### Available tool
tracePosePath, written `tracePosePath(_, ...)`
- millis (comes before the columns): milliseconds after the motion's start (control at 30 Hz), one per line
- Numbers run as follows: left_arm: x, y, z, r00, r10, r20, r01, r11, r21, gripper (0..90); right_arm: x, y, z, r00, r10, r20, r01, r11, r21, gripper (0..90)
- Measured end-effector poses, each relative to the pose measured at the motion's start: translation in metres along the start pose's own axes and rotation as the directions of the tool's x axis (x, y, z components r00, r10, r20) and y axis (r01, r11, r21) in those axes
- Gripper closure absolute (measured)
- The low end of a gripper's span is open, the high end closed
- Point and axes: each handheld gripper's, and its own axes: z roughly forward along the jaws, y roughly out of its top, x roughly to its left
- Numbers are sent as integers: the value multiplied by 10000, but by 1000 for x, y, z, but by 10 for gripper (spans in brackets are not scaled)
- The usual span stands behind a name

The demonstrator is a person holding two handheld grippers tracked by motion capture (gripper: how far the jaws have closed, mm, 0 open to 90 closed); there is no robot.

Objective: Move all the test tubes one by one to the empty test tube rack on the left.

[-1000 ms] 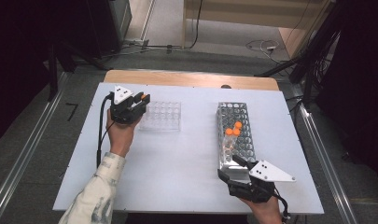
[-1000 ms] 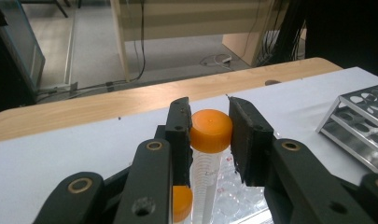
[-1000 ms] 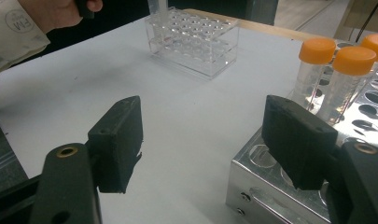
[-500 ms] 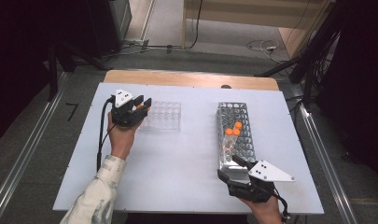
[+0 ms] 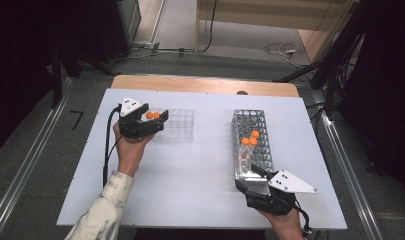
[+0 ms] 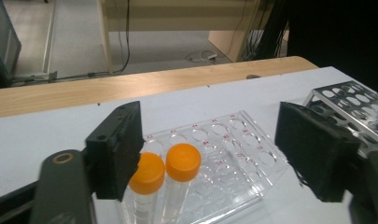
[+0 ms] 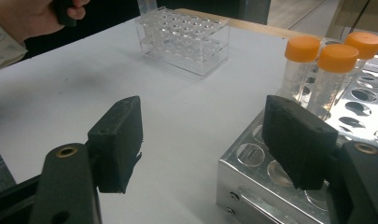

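Left gripper view: left gripper (image 6: 210, 154) fingers wide around two orange-capped tubes (image 6: 165, 186) in clear rack (image 6: 233, 154). Tubes likely light, slick, stiff; grip below cap. Right gripper (image 7: 203, 140) fingers wide, empty.

this looked like a laboratory or research test space. a white table (image 5: 190, 200) with a wooden strip along its far edge (image 5: 205, 84) carried a clear plastic tube rack (image 5: 177, 124) and a perforated metal tube rack (image 5: 252, 145), both holding orange-capped sample tubes (image 7: 333, 70). grey carpet, metal floor rails (image 5: 25, 170), dark curtains and loose cables (image 5: 285, 50) around the table pointed to a rigged recording bench rather than a home.
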Motion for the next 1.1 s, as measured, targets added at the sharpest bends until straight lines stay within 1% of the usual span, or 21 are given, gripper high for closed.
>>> tracePosePath(200,-7,-7,-9,9998,19,212,-18,10000,-15,163,-8,0,5,9993,74,363,-76,10000,59,278)
tracePosePath(267,-10,-11,-13,9993,4,381,-4,10000,-8,159,-11,0,6,9986,109,515,-113,9999,76,283)
tracePosePath(400,-16,-17,-19,9978,72,661,-79,9999,100,135,-18,1,10,9956,237,910,-242,9997,51,322)
tracePosePath(433,-18,-18,-21,9975,122,697,-128,9999,78,132,-20,2,11,9943,153,1051,-161,9999,60,337)
tracePosePath(500,-22,-22,-25,9966,170,801,-172,9999,14,129,-22,5,13,9908,-28,1353,13,9999,108,360)
tracePosePath(567,-25,-25,-28,9956,122,933,-124,9999,15,119,-24,7,17,9877,-8,1564,-22,9998,189,382)
tracePosePath(667,-29,-30,-32,9941,152,1075,-153,9999,10,109,-29,11,23,9801,-73,1986,7,9994,333,424)
tracePosePath(700,-31,-32,-33,9940,185,1074,-187,9998,12,109,-31,11,26,9777,-45,2101,-36,9993,379,438)
tracePosePath(767,-33,-33,-35,9951,398,902,-402,9992,28,103,-36,12,30,9704,-11,2417,-111,9987,492,464)
tracePosePath(833,-35,-34,-38,9952,528,829,-525,9986,-61,103,-41,13,35,9645,-15,2641,-156,9979,627,500)
tracePosePath(867,-36,-34,-39,9951,540,833,-533,9985,-98,103,-44,14,36,9633,41,2682,-240,9972,708,515)
tracePosePath(933,-37,-34,-41,9945,567,875,-560,9984,-111,104,-47,15,40,9584,10,2855,-267,9959,863,545)
tracePosePath(1000,-37,-35,-41,9942,596,894,-591,9982,-85,105,-49,16,44,9583,28,2858,-345,9938,1058,560)
tracePosePath(1100,-37,-37,-41,9942,588,905,-593,9982,26,107,-50,18,50,9552,-156,2954,-266,9900,1384,599)
